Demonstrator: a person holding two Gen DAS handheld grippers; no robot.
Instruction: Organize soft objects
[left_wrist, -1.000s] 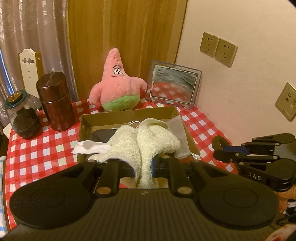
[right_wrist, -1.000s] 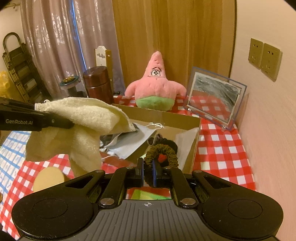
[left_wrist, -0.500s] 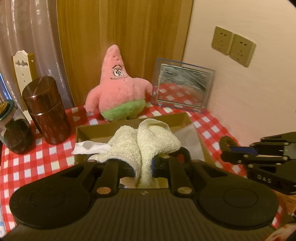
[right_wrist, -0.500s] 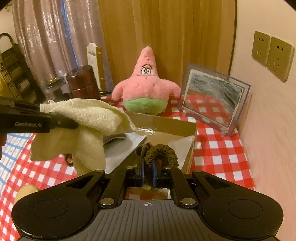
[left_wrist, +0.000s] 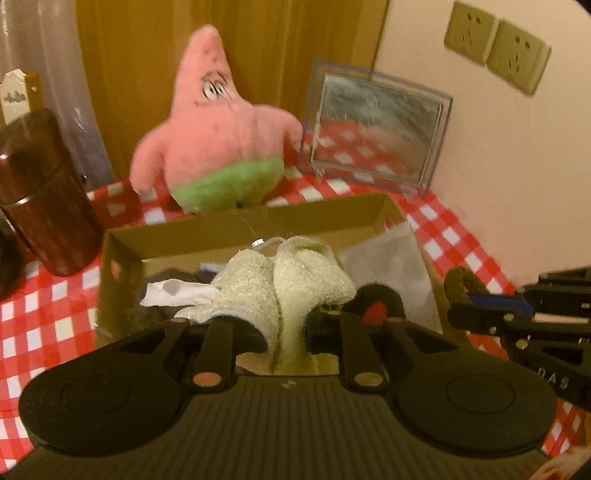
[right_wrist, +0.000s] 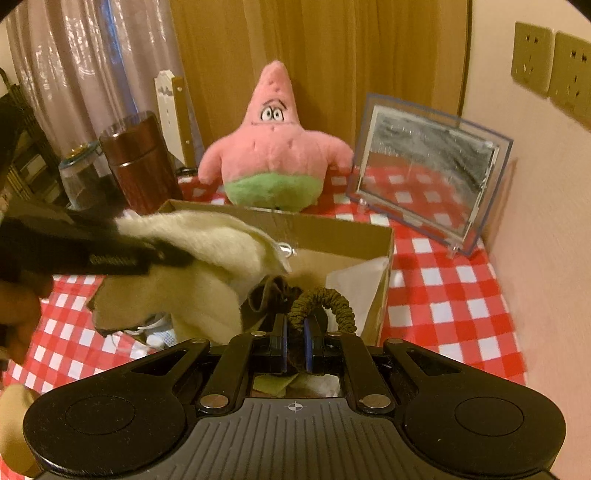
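Already over the cardboard box (left_wrist: 255, 221): left gripper (left_wrist: 286, 325), jaws just easing wider, pinched the cream towel (left_wrist: 295, 280); right gripper (right_wrist: 294, 347), pressed together, clamped the olive scrunchie (right_wrist: 325, 299). Neither dropped in yet.

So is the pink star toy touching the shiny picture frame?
Apart. In the right wrist view, the pink star toy sits left of the picture frame, and a strip of red checked tablecloth and curtain shows between its arm and the frame's edge.
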